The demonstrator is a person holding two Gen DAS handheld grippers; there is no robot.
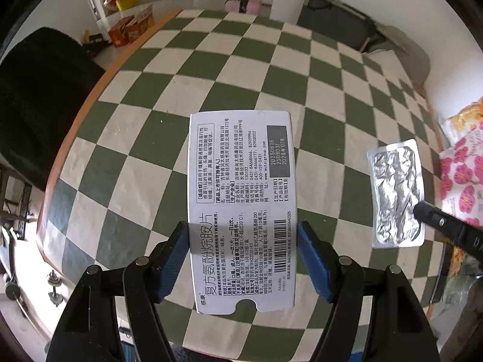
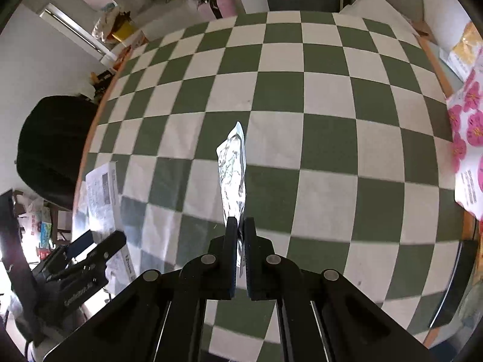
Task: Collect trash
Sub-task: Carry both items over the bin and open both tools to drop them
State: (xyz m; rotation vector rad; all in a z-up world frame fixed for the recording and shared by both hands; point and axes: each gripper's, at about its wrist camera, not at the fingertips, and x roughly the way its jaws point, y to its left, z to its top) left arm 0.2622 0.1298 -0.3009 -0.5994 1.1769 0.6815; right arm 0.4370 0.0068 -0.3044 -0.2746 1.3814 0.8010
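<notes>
My left gripper (image 1: 243, 235) is shut on a white medicine box (image 1: 241, 199) printed with black Chinese text, held flat above the green-and-white checkered table (image 1: 211, 69). The box also shows in the right wrist view (image 2: 101, 193) at the left. My right gripper (image 2: 240, 226) is shut on a crumpled silver foil blister pack (image 2: 233, 172), held edge-on above the table. In the left wrist view the foil pack (image 1: 395, 193) hangs at the right, pinched at its lower edge by the right gripper's black fingers (image 1: 434, 217).
A pink-flowered bag (image 2: 468, 138) and a yellow packet (image 1: 465, 117) lie at the table's right edge. A black chair (image 1: 36, 102) stands off the left edge. Boxes and clutter (image 1: 129, 27) sit on the floor beyond the far left corner.
</notes>
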